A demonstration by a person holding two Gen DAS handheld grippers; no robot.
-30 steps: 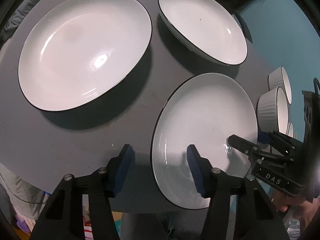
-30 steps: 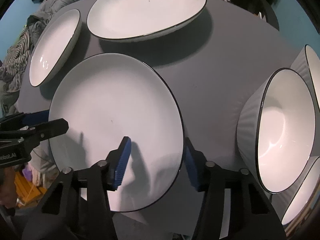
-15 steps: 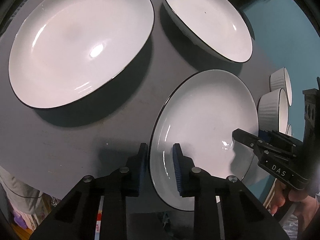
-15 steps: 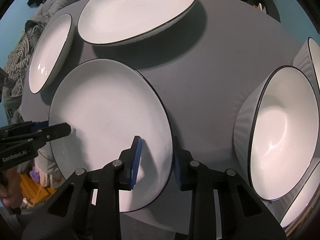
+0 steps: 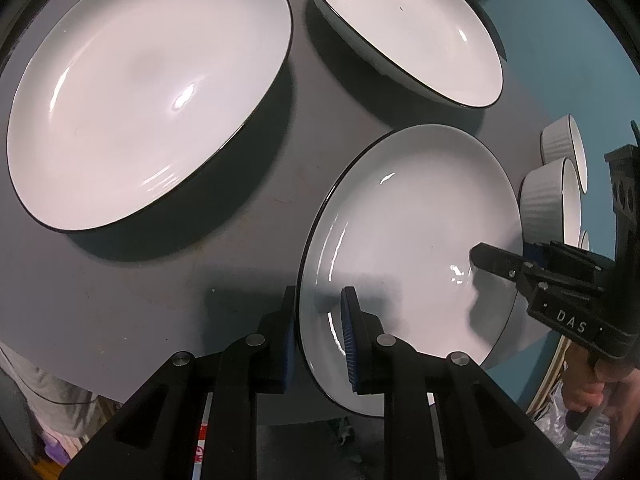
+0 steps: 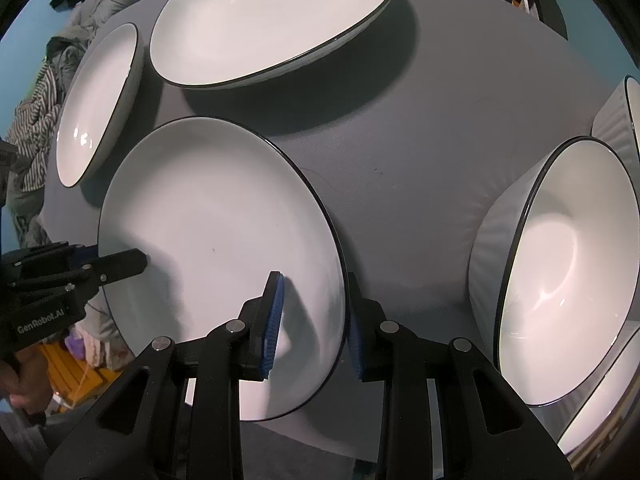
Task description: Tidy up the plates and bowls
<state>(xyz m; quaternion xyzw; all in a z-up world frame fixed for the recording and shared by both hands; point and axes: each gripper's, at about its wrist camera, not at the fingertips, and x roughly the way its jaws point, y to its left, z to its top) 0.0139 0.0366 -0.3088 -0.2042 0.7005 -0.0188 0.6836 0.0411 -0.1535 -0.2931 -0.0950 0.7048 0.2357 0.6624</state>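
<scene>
a: where's the plate (image 5: 412, 232)?
b: lower right of the left view, on the grey table (image 5: 120, 288). the left tool (image 5: 318, 334) has just been closing and clamps its near-left rim.
a: and the right tool (image 6: 314, 322)?
b: pinching the same plate's opposite rim. two more plates (image 5: 148, 88) above, bowls (image 6: 560, 272) at right.

The plates (image 5: 404, 216) were white with thin black rims, lying on a grey table (image 5: 224, 240). At the right edge of the left wrist view, ribbed white bowls (image 5: 548, 200) were also black-rimmed. Both black grippers carried blue pads (image 6: 274, 312). A teal backdrop (image 5: 560, 60) showed at upper right.
</scene>
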